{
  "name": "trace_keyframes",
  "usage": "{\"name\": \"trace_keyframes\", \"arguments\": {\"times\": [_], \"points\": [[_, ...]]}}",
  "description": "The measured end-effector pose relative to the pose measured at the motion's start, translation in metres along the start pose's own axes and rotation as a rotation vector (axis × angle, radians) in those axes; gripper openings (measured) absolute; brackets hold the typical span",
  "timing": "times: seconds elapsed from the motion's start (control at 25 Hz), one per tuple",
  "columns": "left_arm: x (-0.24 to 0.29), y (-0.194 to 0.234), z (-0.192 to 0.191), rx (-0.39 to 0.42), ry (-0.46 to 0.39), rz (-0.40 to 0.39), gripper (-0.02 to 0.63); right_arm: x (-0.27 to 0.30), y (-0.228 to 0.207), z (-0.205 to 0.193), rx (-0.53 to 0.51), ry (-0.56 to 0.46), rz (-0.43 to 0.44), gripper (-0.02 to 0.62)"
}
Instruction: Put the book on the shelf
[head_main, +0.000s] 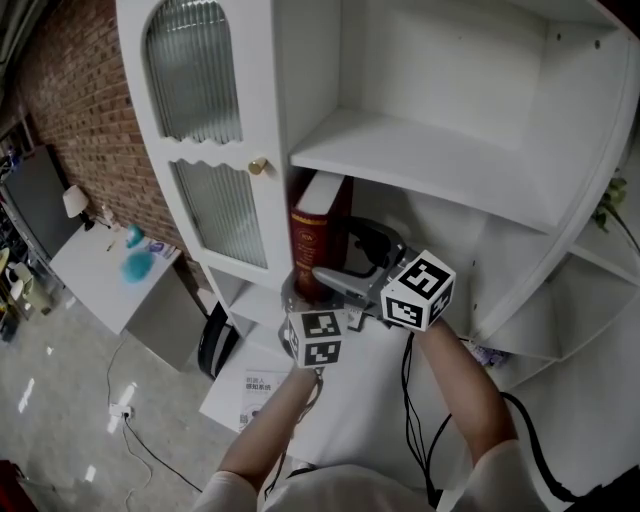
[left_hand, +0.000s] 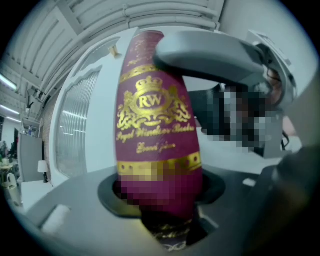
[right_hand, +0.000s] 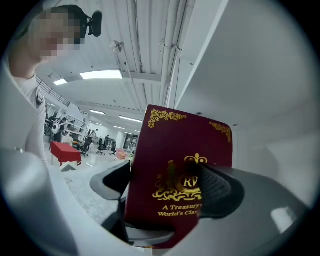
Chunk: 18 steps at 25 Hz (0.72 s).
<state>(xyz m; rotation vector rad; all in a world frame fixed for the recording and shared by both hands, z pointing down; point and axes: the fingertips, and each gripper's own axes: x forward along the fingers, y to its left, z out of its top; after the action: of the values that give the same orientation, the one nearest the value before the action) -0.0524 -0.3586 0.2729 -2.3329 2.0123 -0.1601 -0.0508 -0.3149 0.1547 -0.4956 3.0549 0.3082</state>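
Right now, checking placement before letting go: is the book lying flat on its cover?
No, the book stands upright, spine facing out, beneath the white shelf board.

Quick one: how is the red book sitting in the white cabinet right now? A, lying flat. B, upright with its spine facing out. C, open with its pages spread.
B: the book stands upright under the shelf board, closed, with its gold-printed spine facing outward.

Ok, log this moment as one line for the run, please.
phase: shelving | book: upright on shelf | left gripper: shut on book | right gripper: astride book, contact unclear
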Motion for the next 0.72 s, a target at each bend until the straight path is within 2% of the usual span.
{"name": "trace_keyframes", "arguments": {"times": [0.36, 0.56, 0.72], "points": [[-0.030, 0.015, -0.002, 0.038, -0.040, 0.030, 0.281, 0.012, -0.007, -0.002, 0.021, -0.028, 0.000, 0.416], [-0.044, 0.023, 0.004, 0.075, -0.073, 0.039, 0.256, 0.018, -0.029, -0.018, 0.040, -0.015, -0.045, 0.407], [-0.042, 0.026, 0.000, 0.084, -0.070, 0.015, 0.253, 0.026, -0.042, -0.031, 0.070, 0.004, -0.062, 0.407]]}}
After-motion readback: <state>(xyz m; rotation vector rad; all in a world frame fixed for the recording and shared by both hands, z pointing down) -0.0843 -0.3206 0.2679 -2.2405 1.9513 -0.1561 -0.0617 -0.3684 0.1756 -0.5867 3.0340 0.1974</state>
